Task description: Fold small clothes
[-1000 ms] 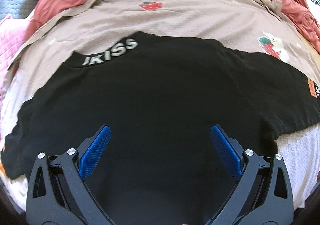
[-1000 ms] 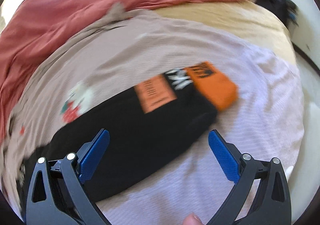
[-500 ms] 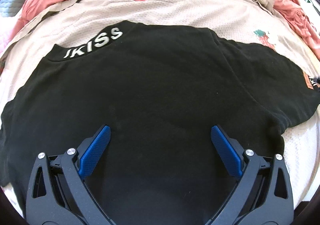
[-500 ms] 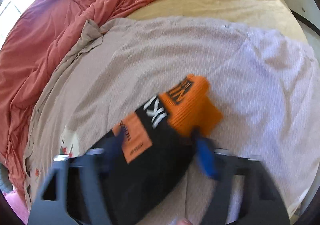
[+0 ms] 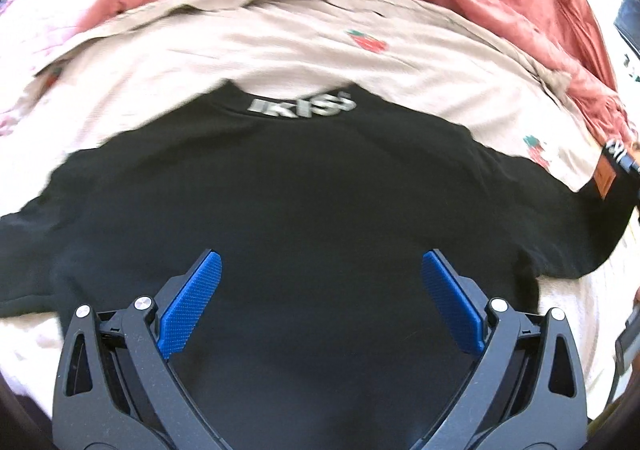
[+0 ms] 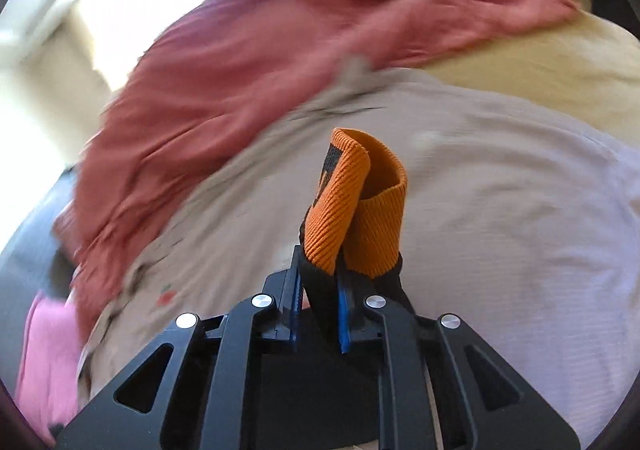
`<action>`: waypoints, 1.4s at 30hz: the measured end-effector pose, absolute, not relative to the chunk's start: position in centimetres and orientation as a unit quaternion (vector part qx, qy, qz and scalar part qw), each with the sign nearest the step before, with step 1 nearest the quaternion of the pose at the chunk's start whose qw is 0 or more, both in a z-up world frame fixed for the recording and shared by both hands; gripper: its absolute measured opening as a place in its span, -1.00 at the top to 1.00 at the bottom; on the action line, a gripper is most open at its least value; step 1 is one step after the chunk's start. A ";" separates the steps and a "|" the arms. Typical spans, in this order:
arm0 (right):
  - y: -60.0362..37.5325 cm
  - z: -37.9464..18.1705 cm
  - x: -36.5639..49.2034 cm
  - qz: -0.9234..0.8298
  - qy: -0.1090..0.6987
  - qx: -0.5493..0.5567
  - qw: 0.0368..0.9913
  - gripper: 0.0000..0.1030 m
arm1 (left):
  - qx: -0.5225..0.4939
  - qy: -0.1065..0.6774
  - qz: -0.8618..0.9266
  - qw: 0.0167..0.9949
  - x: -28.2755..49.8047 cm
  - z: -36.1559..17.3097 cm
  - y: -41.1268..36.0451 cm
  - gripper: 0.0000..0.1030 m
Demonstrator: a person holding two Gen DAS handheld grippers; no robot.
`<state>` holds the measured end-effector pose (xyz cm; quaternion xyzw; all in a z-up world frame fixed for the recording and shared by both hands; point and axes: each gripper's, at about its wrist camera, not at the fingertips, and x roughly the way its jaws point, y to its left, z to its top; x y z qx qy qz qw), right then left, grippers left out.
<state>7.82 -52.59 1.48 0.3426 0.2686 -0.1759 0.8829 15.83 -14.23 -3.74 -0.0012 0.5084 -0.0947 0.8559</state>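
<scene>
right claw [image 6: 318, 314] now pinches sleeve cuff [image 6: 356, 202] (lifted)

Each hand-held tool is built the same way. The left gripper [image 5: 318, 298] is a matte black plastic frame with two arms spreading from a common base, each arm pierced by a long teardrop-shaped cutout. Round silver screw heads [image 5: 143, 303] mark the pivots, two on each side. The flat finger pads [image 5: 192, 302] are bright blue with a fine dotted, grippy texture, set into black backing plates. The right gripper [image 6: 318, 304] shows the same black linkage arms, four shiny silver pivot screws [image 6: 261, 300] in a shallow arc, triangular cutouts in the outer arms, and thin blue pad edges [image 6: 343, 324] seen almost end-on.
</scene>
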 end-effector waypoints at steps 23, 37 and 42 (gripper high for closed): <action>-24.4 -3.0 13.8 0.194 0.422 0.106 0.879 -0.09 | -0.166 0.511 -0.022 0.843 16.0 -2.5 -1.3 -0.83; -35.2 -0.3 13.4 0.085 0.379 0.241 0.890 -0.47 | -0.174 0.553 -0.133 0.804 16.8 -4.8 -9.5 -0.68; -36.6 -0.4 13.2 0.063 0.372 0.253 0.891 -0.47 | -0.115 0.532 -0.160 0.824 16.1 -4.5 -13.2 -0.61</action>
